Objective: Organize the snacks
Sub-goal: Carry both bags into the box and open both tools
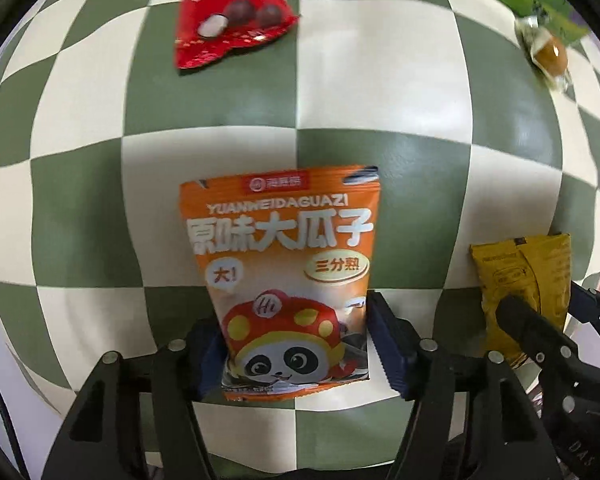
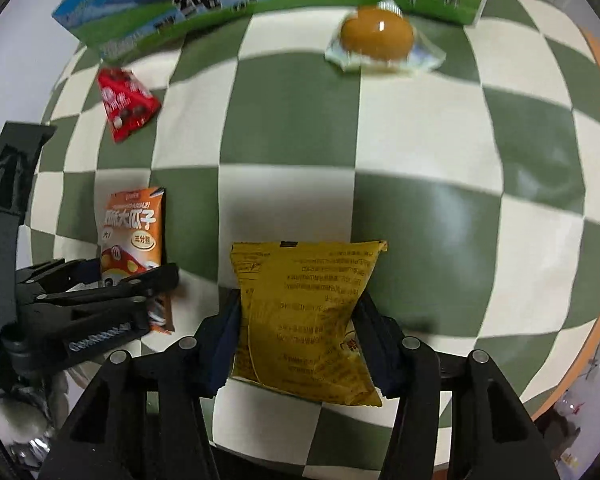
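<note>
Your left tongs (image 1: 296, 344) and right tongs (image 2: 298, 340) are matte black, with silver round screws on the arms and dark blue ribbed pads (image 1: 386, 344).

The left tongs (image 1: 296, 344) sit low with both fingers pressed against the sides of an orange packet (image 1: 288, 272). Just beside them, the right tongs (image 2: 300, 336) likewise clamp a yellow packet (image 2: 308, 320).

Glossy checked tablecloth (image 1: 380, 92); shiny plastic orange packet (image 1: 288, 248), crinkled yellow packet (image 2: 312, 312).
</note>
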Motion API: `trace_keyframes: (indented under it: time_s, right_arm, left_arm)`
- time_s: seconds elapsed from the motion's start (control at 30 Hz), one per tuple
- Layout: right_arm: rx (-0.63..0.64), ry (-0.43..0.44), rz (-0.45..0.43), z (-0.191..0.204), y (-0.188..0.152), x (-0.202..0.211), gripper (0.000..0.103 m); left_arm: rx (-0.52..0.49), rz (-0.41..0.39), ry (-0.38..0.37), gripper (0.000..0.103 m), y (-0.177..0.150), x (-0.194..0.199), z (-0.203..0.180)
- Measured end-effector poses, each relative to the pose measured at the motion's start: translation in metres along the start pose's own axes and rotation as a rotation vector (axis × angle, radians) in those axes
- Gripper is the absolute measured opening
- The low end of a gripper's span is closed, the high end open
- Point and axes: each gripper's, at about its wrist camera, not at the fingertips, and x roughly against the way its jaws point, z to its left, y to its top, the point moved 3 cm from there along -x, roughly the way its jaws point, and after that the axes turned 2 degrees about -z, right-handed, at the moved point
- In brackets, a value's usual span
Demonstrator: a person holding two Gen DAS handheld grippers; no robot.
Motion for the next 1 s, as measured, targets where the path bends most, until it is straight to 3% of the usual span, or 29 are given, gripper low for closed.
trace_keyframes:
  time_s: [0.13,0.23,0.37,0.53,0.67,0.83,0.9,1.0]
  right_arm:
    - [0.016,-0.009,0.022,0.001,-0.003,-0.009,0.06]
    - [0.038,-0.029,0.025,0.008,-0.005,-0.016,0.059]
    - [0.012,0.015,0.0,0.004,-0.005,-0.008,0.056]
    - [-0.022,0.096,-0.063,-0.009,0.008,0.03,0.053]
    - [-0.053,0.177,-0.172,-0.016,0.041,0.091,0.053]
    - [-0.065,0.244,-0.33,-0.018,0.106,0.165,0.053]
    - [-0.064,0.244,-0.369,-0.015,0.136,0.181,0.053]
    - [-0.048,0.196,-0.41,-0.01,0.195,0.192,0.053]
  left_arm:
    - [-0.001,-0.002,-0.003,0.063,0.002,-0.001,-0.004]
    - [-0.004,-0.026,-0.002,0.056,-0.005,0.008,-0.008]
    - [-0.01,-0.055,-0.033,0.053,-0.005,0.037,-0.012]
    - [-0.003,-0.167,-0.113,0.053,0.018,0.105,-0.019]
    - [-0.014,-0.292,-0.172,0.053,0.06,0.181,-0.028]
    - [-0.031,-0.372,-0.182,0.053,0.119,0.224,-0.023]
    - [-0.037,-0.378,-0.162,0.053,0.154,0.222,-0.024]
    - [-0.047,-0.394,-0.059,0.053,0.194,0.226,-0.003]
